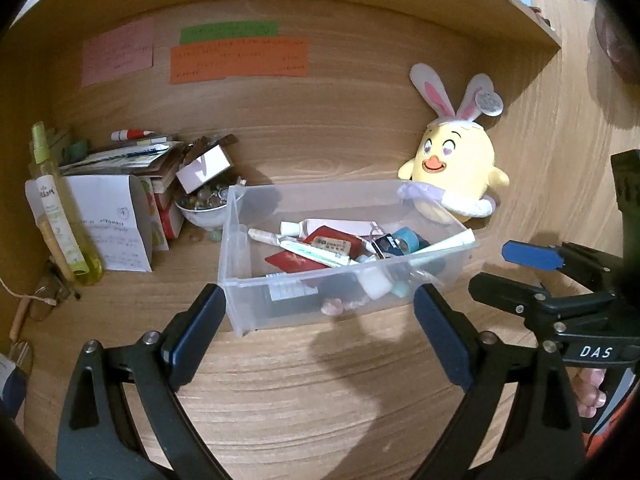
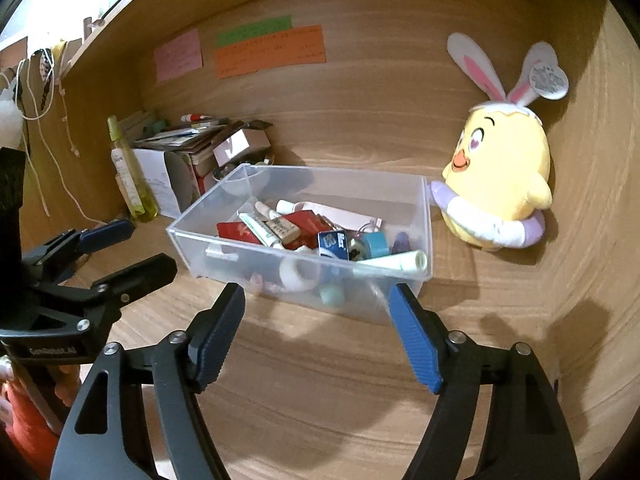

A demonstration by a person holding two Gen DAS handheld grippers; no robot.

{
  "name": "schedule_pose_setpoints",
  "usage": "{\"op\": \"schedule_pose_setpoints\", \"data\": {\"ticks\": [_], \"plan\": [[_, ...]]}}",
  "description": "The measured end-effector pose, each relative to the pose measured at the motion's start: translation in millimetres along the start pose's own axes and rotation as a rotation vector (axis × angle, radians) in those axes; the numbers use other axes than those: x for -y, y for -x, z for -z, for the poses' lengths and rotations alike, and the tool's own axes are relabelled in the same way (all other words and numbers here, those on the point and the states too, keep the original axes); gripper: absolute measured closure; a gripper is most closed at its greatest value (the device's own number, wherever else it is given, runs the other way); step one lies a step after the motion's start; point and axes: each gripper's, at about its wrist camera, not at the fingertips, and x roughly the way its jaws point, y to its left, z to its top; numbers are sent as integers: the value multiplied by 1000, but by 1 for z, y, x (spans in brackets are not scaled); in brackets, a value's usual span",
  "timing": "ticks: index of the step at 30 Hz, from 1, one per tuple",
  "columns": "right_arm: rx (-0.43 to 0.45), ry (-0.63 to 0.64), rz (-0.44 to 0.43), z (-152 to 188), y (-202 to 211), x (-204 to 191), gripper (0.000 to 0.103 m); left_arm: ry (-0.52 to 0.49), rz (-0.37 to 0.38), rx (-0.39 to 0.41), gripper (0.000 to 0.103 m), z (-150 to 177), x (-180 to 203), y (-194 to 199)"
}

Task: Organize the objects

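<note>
A clear plastic bin (image 1: 256,304) stands on the wooden desk, holding several small items: tubes, red packets, a blue tape roll. It also shows in the right wrist view (image 2: 425,216). My left gripper (image 1: 320,300) is open and empty, just in front of the bin's near wall. My right gripper (image 2: 318,300) is open and empty, also just short of the bin. The right gripper shows in the left wrist view (image 1: 516,270) at the right. The left gripper shows in the right wrist view (image 2: 132,246) at the left.
A yellow chick plush (image 1: 456,168) with bunny ears leans on the bin's far right corner. At the back left stand a yellow spray bottle (image 1: 60,208), a white box (image 1: 116,224), stacked papers and a bowl of marbles (image 1: 202,204). Sticky notes (image 1: 240,60) hang on the back wall.
</note>
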Motion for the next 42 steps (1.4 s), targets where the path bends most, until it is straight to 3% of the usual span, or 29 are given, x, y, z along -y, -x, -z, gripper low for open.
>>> {"op": "schedule_pose_setpoints", "data": {"ticks": [42], "plan": [[-9,-10,-23,5,0,-2,28,18,27,10,2,4,0,5]]}}
